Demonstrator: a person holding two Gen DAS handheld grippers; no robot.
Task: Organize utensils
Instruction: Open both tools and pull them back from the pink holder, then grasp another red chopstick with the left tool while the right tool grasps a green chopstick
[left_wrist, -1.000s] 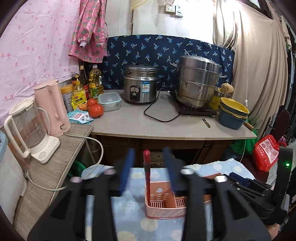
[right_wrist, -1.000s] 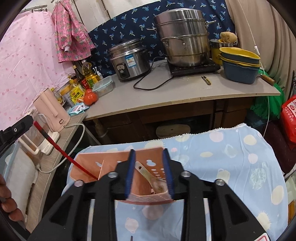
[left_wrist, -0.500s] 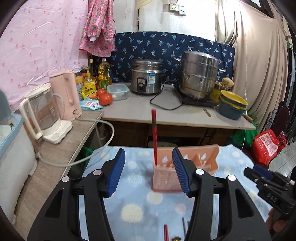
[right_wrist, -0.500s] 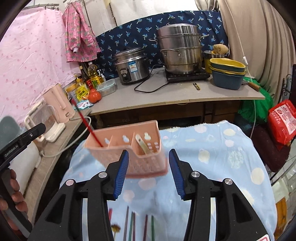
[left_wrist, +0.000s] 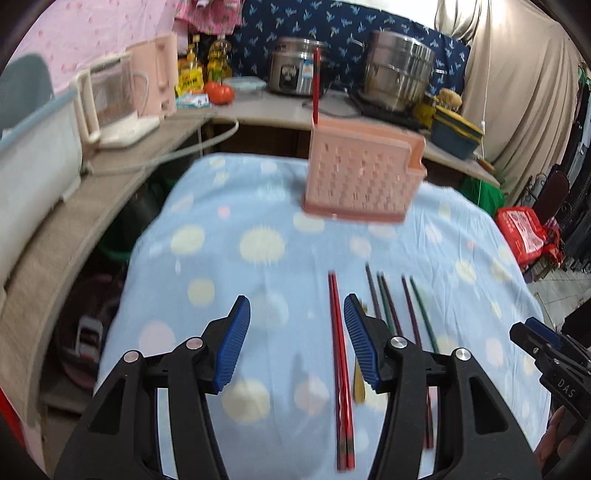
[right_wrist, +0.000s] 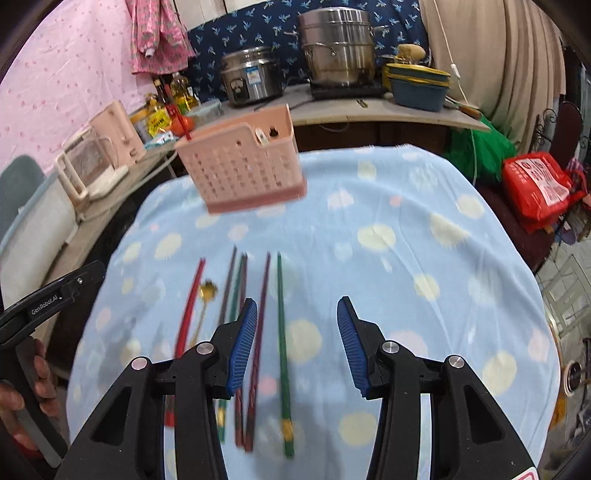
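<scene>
A pink perforated utensil holder (left_wrist: 362, 181) (right_wrist: 243, 170) stands at the far side of the blue dotted cloth (left_wrist: 229, 266), with one red chopstick (left_wrist: 316, 85) upright in it. Several chopsticks lie side by side on the near cloth: a red pair (left_wrist: 338, 350), dark ones (right_wrist: 264, 314) and a green one (right_wrist: 282, 350), with a gold spoon (right_wrist: 208, 290) among them. My left gripper (left_wrist: 295, 314) hovers open above the red pair. My right gripper (right_wrist: 297, 314) hovers open above the green chopstick. Neither holds anything.
Behind the cloth runs a counter (left_wrist: 258, 110) with a rice cooker (right_wrist: 251, 77), a steel steamer pot (right_wrist: 336, 44) and stacked bowls (right_wrist: 417, 85). A pink kettle (left_wrist: 155, 74) and a blender jug (left_wrist: 110, 99) stand on the left shelf. A red bag (right_wrist: 539, 188) lies at the right.
Both grippers drew back from the pink holder and tipped down toward the near cloth. The right jaws widened. The red chopstick stays standing in the holder. The row of chopsticks came into view.
</scene>
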